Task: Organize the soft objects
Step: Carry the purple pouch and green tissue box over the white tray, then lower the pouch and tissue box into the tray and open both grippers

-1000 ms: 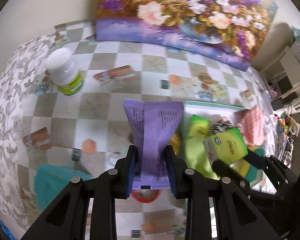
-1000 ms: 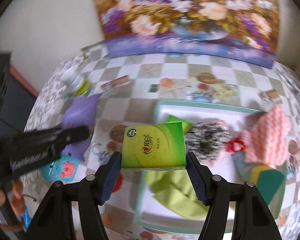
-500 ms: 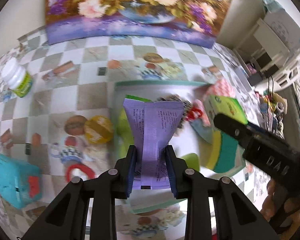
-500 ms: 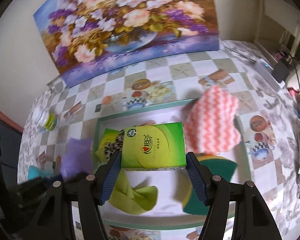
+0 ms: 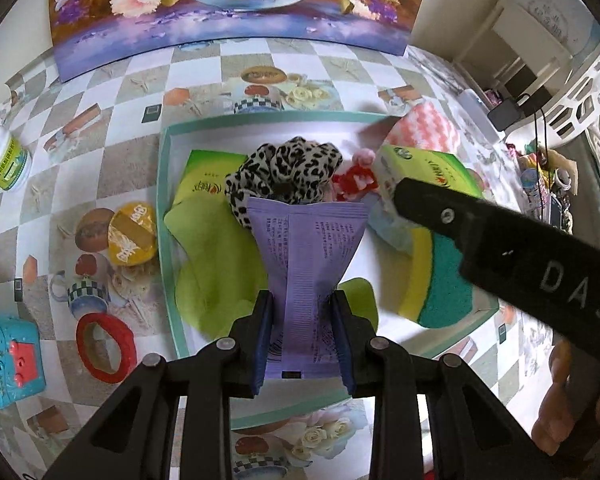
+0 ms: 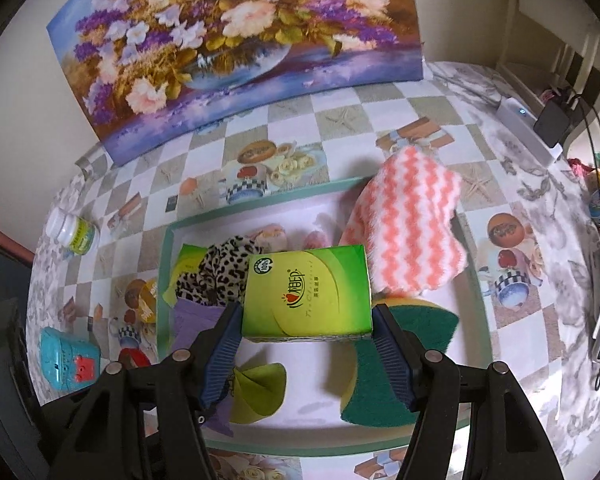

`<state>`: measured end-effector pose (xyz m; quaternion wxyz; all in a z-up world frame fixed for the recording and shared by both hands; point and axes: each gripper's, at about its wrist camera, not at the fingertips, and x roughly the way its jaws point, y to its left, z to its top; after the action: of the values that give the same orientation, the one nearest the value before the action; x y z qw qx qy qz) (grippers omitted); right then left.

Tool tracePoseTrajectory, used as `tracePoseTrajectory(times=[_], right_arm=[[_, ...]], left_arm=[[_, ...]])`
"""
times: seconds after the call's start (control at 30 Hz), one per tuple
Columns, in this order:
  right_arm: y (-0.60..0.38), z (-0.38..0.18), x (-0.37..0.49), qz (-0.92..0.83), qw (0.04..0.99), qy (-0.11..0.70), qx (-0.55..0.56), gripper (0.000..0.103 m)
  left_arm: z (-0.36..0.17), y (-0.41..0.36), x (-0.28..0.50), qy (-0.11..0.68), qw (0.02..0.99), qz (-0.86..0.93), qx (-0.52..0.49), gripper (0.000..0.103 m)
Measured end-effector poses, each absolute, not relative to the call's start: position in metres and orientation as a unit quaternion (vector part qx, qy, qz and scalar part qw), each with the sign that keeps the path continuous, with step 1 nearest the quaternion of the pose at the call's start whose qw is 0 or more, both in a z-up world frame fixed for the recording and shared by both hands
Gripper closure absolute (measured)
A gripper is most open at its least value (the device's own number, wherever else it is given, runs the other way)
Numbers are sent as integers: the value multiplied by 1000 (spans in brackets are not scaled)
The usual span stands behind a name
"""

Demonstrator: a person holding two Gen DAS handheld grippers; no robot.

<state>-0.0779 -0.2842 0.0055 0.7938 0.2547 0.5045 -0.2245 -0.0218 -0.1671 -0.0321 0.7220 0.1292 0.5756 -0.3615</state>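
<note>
My left gripper (image 5: 302, 340) is shut on a purple tissue pack (image 5: 306, 256) and holds it above the white tray with a teal rim (image 5: 163, 216). My right gripper (image 6: 306, 344) is shut on a green tissue pack (image 6: 308, 292) over the same tray (image 6: 260, 206); this pack also shows in the left wrist view (image 5: 428, 170). In the tray lie a leopard scrunchie (image 5: 284, 172), a lime cloth (image 5: 216, 264), a pink zigzag cloth (image 6: 408, 236), a yellow-green sponge (image 5: 436, 280) and another green pack (image 5: 202, 178).
Left of the tray stand a yellow tape roll (image 5: 134, 234), a red ring (image 5: 106, 342), a teal box (image 5: 8, 360) and a white bottle (image 5: 2, 158). A flower painting (image 6: 236, 44) leans on the back wall. A power strip (image 6: 528, 128) lies at the right.
Both grippers have moved from left of the tray to over it, carrying their packs. The right gripper now sits over the tray's right half, the left over its middle.
</note>
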Motion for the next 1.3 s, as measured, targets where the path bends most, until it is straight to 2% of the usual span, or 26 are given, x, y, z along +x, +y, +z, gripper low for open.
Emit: tracePoseTrajectory(times=[0.47, 0.7, 0.8, 0.87, 0.9, 1.3], right_arm=[[-276, -36, -63, -213, 764, 550, 262, 35], [-276, -34, -62, -220, 764, 549, 257, 34], [-276, -30, -61, -224, 765, 549, 251, 33], [-275, -28, -61, -226, 765, 549, 248, 33], [-275, -26, -61, -228, 766, 549, 247, 33], [-274, 5, -66, -240, 787, 518, 233, 33]], left_arm=[[-67, -165, -12, 599, 711, -332, 155, 72], [-65, -167, -9, 598, 713, -331, 158, 72], [-61, -171, -10, 595, 714, -334, 158, 68], [-57, -170, -10, 593, 715, -335, 157, 55], [-55, -170, -10, 592, 716, -335, 157, 53], [-28, -161, -12, 570, 734, -341, 142, 52]])
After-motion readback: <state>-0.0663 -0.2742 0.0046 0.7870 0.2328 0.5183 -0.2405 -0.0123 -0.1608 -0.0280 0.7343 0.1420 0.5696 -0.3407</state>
